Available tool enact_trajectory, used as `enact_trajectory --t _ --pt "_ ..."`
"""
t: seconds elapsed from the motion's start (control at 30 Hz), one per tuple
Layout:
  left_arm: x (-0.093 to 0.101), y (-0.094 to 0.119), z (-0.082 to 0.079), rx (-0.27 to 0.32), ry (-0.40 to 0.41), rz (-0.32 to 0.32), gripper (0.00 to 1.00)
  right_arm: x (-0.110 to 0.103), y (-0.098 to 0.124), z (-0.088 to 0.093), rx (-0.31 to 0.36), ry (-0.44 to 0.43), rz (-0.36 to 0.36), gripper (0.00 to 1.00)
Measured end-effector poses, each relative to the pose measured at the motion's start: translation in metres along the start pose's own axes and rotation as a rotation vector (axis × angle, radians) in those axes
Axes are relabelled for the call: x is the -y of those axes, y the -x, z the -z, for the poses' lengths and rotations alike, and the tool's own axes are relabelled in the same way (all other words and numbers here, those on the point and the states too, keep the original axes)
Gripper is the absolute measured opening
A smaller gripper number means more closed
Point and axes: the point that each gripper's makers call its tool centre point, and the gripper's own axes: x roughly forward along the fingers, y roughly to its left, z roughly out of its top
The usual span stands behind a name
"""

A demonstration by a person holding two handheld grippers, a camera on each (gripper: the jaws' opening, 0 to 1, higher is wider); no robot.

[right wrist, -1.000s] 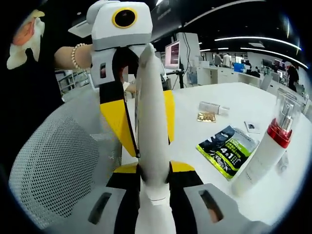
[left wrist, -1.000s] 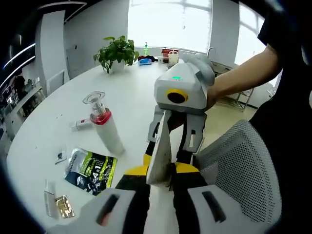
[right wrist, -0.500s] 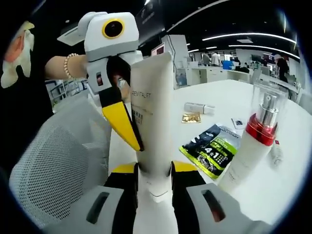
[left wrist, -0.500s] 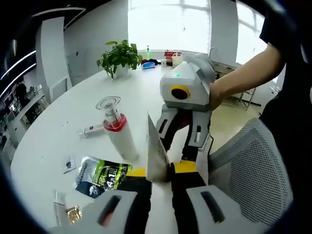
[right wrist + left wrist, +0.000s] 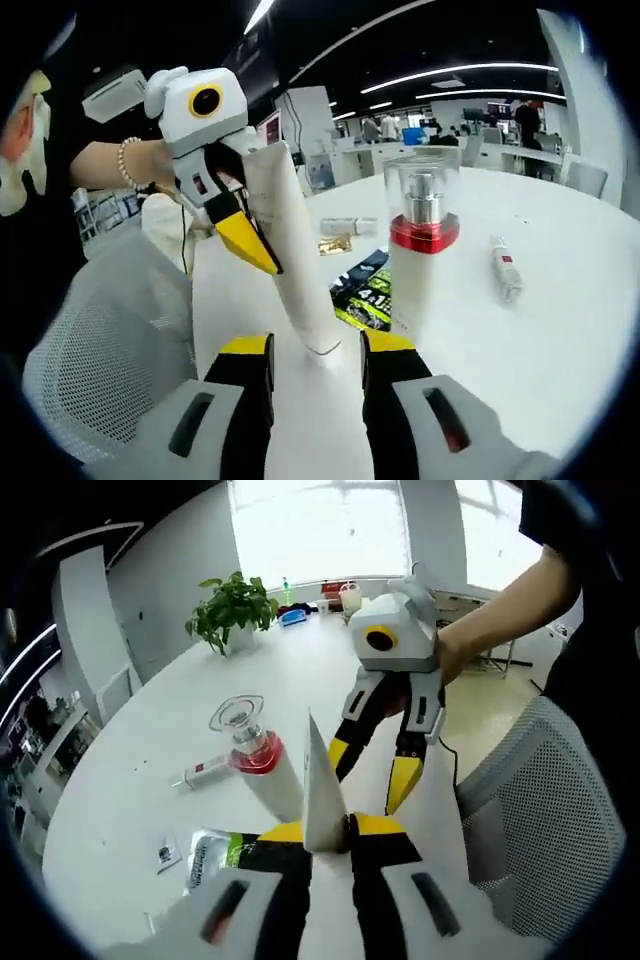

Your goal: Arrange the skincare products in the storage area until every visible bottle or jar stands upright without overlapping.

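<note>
the left hand-held gripper is pinched on the flat crimped end of a white tube; in the right gripper view the same hand-held gripper grips the tube near its top, and the tube leans with its cap end on the white surface. the right hand-held gripper has its jaws spread on either side of the tube's cap end, not touching it; in the left gripper view it hangs open just beyond the tube.

just beside the tube stands a pump bottle with a red collar and clear cap, upright. a dark green sachet lies flat behind the tube's base. a small tube lies on its side well apart, another small tube and a gold packet further back. a potted plant sits at the far edge. a mesh chair stands close against the surface.
</note>
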Motion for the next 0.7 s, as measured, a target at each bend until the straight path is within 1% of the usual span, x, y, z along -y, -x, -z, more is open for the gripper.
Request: enact_trajectory --t 0.1,0.37,0.4,0.5,0.57,0.7 --pt "-0.014 -0.004 0.0 0.001 -0.015 -0.005 0.13 0.004 0.006 0.004 0.0 -0.014 0.017 0.36" --pt "-0.041 -0.009 0.0 0.0 -0.055 -0.005 0.13 0.011 0.017 0.013 -0.001 -0.048 0.058 0.39" --pt "-0.047 -0.009 0.001 -0.001 -0.063 -0.003 0.13 0.011 0.018 0.014 0.0 -0.052 0.063 0.39" --pt "-0.052 -0.011 0.001 -0.005 -0.078 -0.002 0.13 0.01 0.02 0.015 0.002 -0.059 0.07 0.39" --pt "-0.059 -0.012 0.001 -0.006 -0.078 -0.003 0.13 0.01 0.021 0.016 0.004 -0.064 0.074 0.39" --pt "-0.064 -0.012 0.002 -0.004 -0.074 -0.002 0.14 0.009 0.023 0.016 0.006 -0.072 0.081 0.4"
